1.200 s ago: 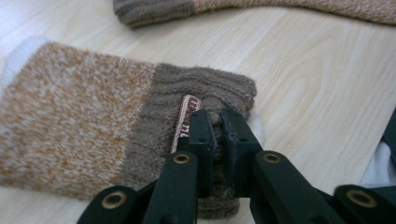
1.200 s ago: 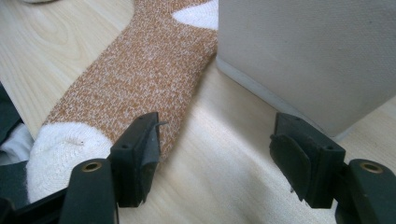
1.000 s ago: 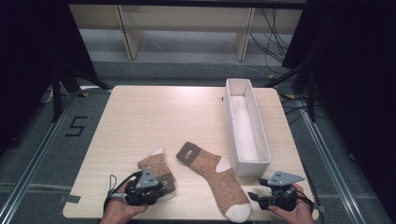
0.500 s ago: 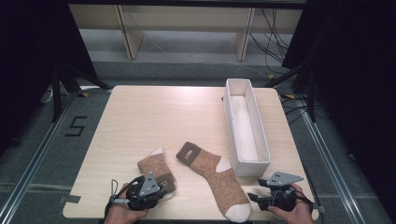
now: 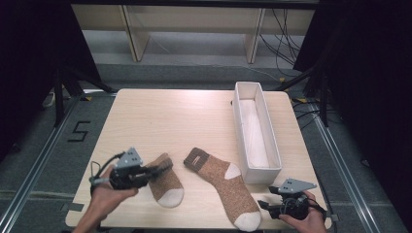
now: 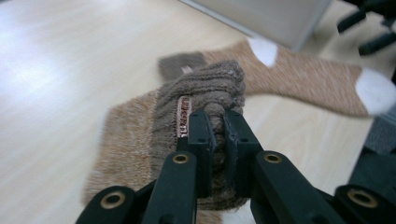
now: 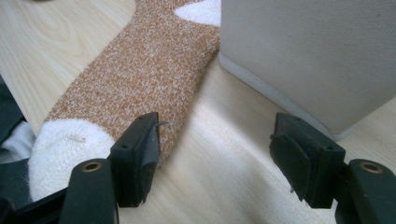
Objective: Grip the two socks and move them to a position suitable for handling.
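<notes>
L gripper has its jaws clamped tight on the ribbed brown cuff of the left sock, cuff bunched up and folded back over the sock's own body. In the high view that sock sits at the near-left of the table, white toe pointing toward the person, w/ the L gripper on its cuff end. Grip looks narrow, just a pinch of knit between the pads, so risk no. 1: a quick pull and the cuff slides out, sock flops back down. Risk no. 2: only the top layer may be caught, can't tell from here, so a lift could just stretch the knit open.

R gripper is spread wide, holding nothing, low over the table by the white toe of the right sock, w/ the white box wall just beside it. High view puts the R gripper at the near-right edge, next to that sock's toe, and the long white box just beyond. Tight spot there: one jaw sits touching or nearly on the sock, the other close to the box corner. Closing in carelessly could nudge the box or pin the sock against it. Both socks lie on the table, none in the box yet.
</notes>
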